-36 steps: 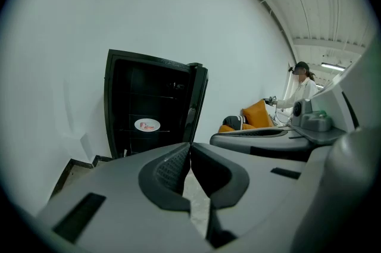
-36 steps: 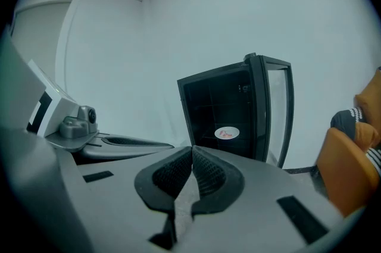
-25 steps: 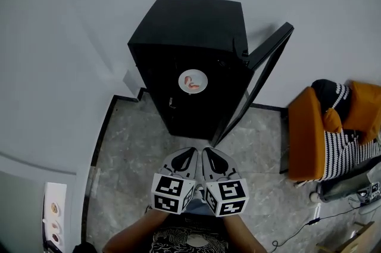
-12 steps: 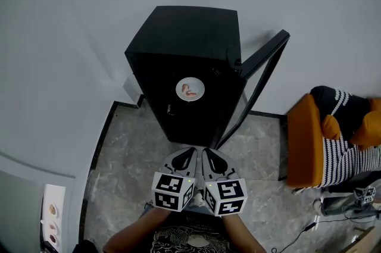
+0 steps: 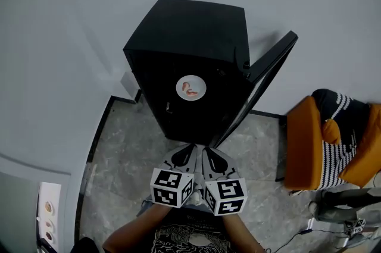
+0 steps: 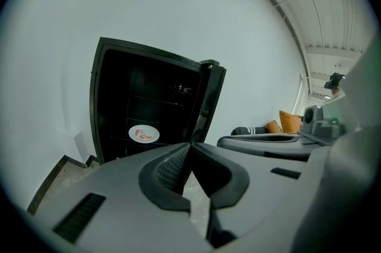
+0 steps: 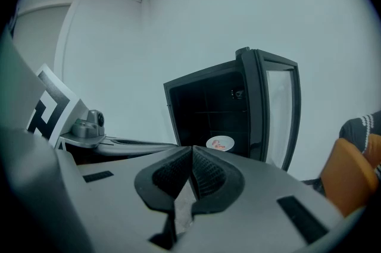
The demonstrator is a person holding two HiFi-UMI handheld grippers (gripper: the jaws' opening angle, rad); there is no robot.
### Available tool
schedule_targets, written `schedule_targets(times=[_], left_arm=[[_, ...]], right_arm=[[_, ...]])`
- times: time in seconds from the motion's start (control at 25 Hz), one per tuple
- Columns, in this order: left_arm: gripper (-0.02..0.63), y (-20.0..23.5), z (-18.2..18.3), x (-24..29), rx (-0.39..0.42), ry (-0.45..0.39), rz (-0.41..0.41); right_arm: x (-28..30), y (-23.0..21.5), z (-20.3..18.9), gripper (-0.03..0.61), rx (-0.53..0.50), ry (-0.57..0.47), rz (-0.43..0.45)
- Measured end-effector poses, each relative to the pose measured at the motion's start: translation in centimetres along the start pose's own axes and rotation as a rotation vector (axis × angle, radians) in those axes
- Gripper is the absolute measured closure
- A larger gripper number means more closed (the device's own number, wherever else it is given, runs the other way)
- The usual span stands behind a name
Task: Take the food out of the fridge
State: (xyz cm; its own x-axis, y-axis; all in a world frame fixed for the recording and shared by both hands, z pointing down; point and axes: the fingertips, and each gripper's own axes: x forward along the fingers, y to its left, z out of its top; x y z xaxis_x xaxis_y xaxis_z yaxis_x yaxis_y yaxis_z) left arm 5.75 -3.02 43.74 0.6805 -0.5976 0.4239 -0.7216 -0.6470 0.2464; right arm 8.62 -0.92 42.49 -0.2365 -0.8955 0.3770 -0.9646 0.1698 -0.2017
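Observation:
A small black fridge (image 5: 190, 37) stands against the white wall with its glass door (image 5: 265, 82) swung open to the right. Inside on a shelf lies a white plate of pinkish food (image 5: 191, 88), also seen as the plate (image 6: 143, 134) in the left gripper view and the plate (image 7: 220, 143) in the right gripper view. My left gripper (image 5: 191, 152) and right gripper (image 5: 206, 153) are side by side in front of the fridge, both shut with nothing between the jaws, well short of the plate. The left gripper (image 6: 189, 147) and right gripper (image 7: 191, 152) point toward the open fridge.
An orange chair (image 5: 309, 144) with a striped black-and-white cushion (image 5: 348, 121) stands at the right. The floor (image 5: 125, 144) is grey marble with a dark border. A white strip holding small dishes (image 5: 46, 216) lies at the lower left. Cables and gear (image 5: 345, 225) are at the lower right.
Both grippers have moved a little closer to the fridge, still shut and side by side. The view has shifted, so the chair sits lower right in the frame.

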Motion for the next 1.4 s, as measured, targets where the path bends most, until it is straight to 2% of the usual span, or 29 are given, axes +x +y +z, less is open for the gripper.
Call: schedule_targets(times=[0.2,0.68,0.88,1.08,1.4], left_arm=[[0.598,2.2,0.6,1.9,-0.043,-0.017,-0.011],[0.598,8.0,0.9,8.0,-0.244,-0.032,-0.074],[0.598,10.5,0.1,10.4,-0.381,-0.036,-0.104],[0.598,11.5,-0.3,12.7,-0.563,-0.052,-0.237],[0.598,13.8,-0.6,16.0,-0.711,-0.108,-0.304]], right_arm=[[2.5,-0.1,0.9,0.557,-0.015,0.007,-0.008],[8.8,-1.4,2.6,0.557,-0.054,0.042,-0.027],[11.2,-1.8,3.2,0.557,-0.065,0.051,-0.029],[13.2,-1.6,3.9,0.557,-0.088,0.054,-0.025],[15.4,-2.2,3.9,0.555,-0.098,0.084,-0.03]])
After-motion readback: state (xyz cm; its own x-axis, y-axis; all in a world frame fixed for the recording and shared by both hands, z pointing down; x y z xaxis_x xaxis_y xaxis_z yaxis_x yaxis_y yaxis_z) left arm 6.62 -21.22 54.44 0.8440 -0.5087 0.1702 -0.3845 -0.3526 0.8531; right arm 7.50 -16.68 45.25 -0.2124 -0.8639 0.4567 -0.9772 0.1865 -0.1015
